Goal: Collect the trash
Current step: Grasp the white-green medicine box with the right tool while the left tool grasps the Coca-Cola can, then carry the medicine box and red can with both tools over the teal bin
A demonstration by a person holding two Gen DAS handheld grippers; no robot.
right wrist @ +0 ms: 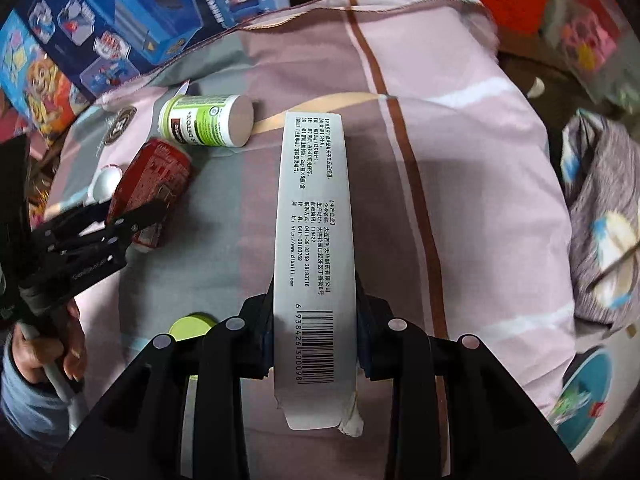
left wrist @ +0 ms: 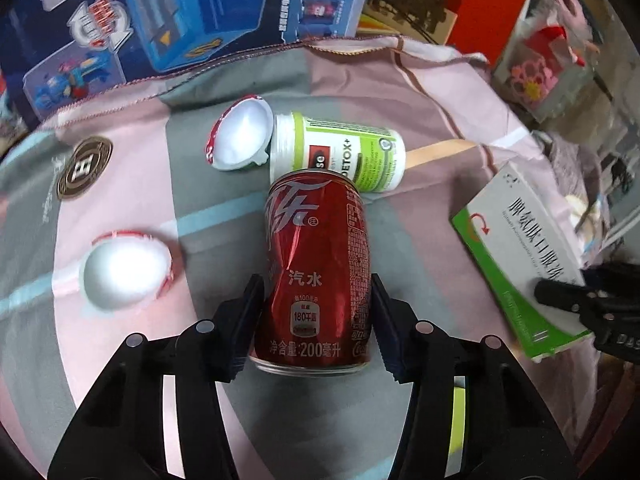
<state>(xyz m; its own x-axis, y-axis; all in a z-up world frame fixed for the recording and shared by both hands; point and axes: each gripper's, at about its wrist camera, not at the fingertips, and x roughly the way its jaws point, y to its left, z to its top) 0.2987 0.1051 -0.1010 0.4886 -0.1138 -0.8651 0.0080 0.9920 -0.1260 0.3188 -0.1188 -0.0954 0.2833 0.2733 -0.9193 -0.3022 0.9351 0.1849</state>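
- Presently, the left tool [left wrist: 317, 312] is clamped on the dented red aluminium drink can [left wrist: 318, 268], one pad on each side of its lower body near the base; the can lies on its side on the bed's pink-and-grey patchwork cloth [left wrist: 420, 92].
- The can's thin wall is already creased at mid-height; a firm but modest squeeze, low on the stiffer base rim, seems advisable, as the glossy metal may slip.
- The right tool [right wrist: 315, 322] is clamped across the narrow sides of the long white-and-green cardboard medicine box [right wrist: 314, 240], gripped near its barcode end. The carton is light and crushable, its end flap torn; it should be kept level when carried.
- Beside the can, touching its far end, lies a white plastic bottle with a green label [left wrist: 340, 156], smooth, cylindrical and uncapped.
- Two white, red-rimmed hemispherical plastic shells [left wrist: 124, 272] lie left of the can, hollow and light.
- A flat wooden stick [left wrist: 438, 152] protrudes from behind the bottle.
- A round lime-green lid [right wrist: 191, 326] lies near the right tool.
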